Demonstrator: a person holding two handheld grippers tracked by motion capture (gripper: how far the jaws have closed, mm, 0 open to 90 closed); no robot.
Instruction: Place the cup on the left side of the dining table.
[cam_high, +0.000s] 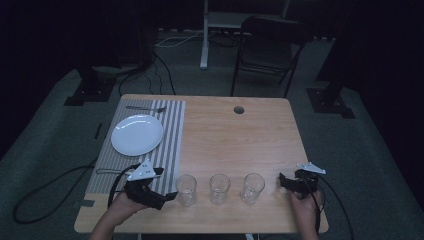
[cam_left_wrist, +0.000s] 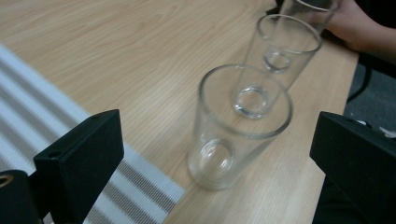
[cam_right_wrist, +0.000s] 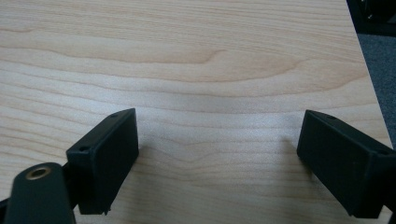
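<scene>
My left gripper (cam_high: 172, 196) sits at the near edge of the light wooden table (cam_high: 240, 135), jaws wide and gripping nothing, lined up on the nearest clear drinking glass (cam_left_wrist: 240, 126). Wide because the glass flares toward the rim and I want clearance on both sides before closing. That glass stands upright just off the edge of the grey striped placemat (cam_high: 170, 130), first in a row of three along the near edge; the middle clear glass (cam_high: 219, 188) and the far clear glass (cam_high: 252, 188) stand apart from it, so a side approach won't knock them. My right gripper (cam_high: 283, 181) rests near the near right corner, jaws also wide and empty, parked clear of the row. The white round plate (cam_high: 137, 134) sits on the placemat toward the far left corner, probably where the place setting is meant to go.
</scene>
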